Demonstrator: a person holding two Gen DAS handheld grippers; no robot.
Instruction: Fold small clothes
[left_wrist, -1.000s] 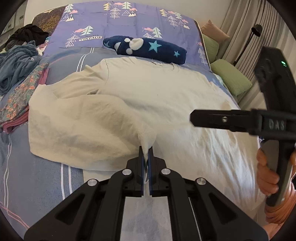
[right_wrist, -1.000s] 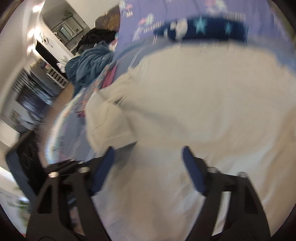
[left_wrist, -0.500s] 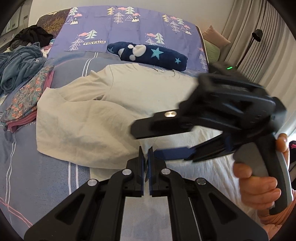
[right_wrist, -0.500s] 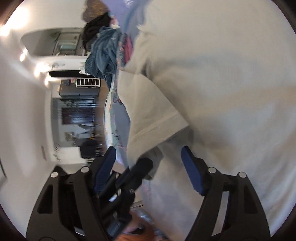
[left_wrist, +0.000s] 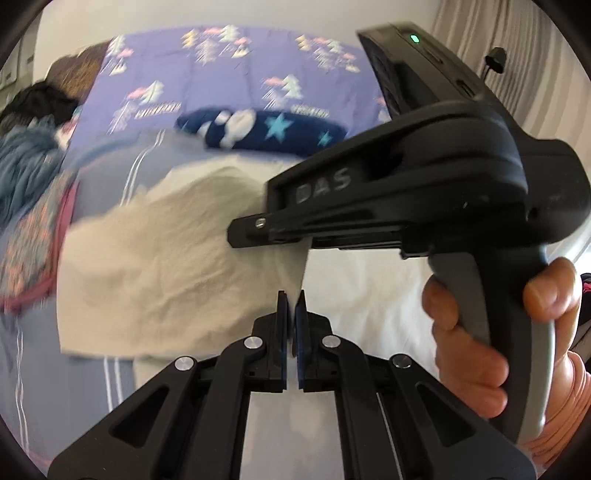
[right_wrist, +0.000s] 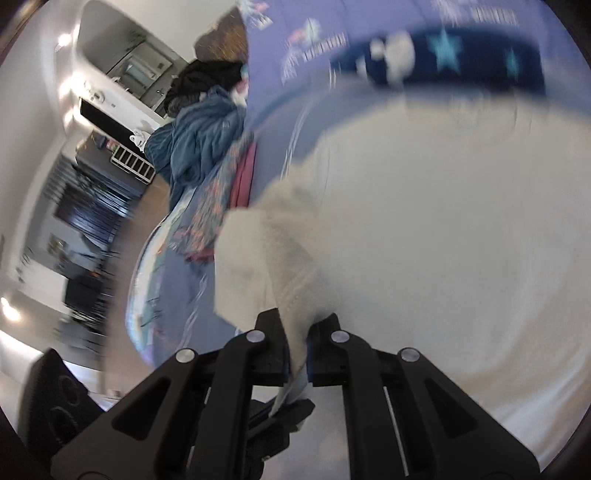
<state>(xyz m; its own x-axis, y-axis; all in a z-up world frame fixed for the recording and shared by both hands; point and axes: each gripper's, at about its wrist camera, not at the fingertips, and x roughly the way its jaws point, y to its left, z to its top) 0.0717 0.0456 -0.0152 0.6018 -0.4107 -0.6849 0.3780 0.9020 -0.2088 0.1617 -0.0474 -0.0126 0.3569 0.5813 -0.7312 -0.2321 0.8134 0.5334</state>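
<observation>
A cream T-shirt (left_wrist: 166, 258) lies spread on the bed, its left side folded over. My left gripper (left_wrist: 291, 306) is shut on a pinch of its near hem, which rises as a taut peak between the pads. The right gripper's body (left_wrist: 424, 192) crosses just above and to the right, held by a hand (left_wrist: 476, 332). In the right wrist view my right gripper (right_wrist: 297, 354) is shut on a fold of the same T-shirt (right_wrist: 424, 240), and cloth hangs down through the jaws.
A navy star-patterned roll (left_wrist: 266, 131) lies at the head of the bed on a purple tree-print pillow (left_wrist: 221, 77). A pile of blue and floral clothes (right_wrist: 199, 147) sits at the bed's left edge. Curtains (left_wrist: 517, 44) hang on the right.
My right gripper swung in over the shirt and closed on a fold beside the left gripper. Both grippers have risen, lifting the near hem; the left stayed shut.
</observation>
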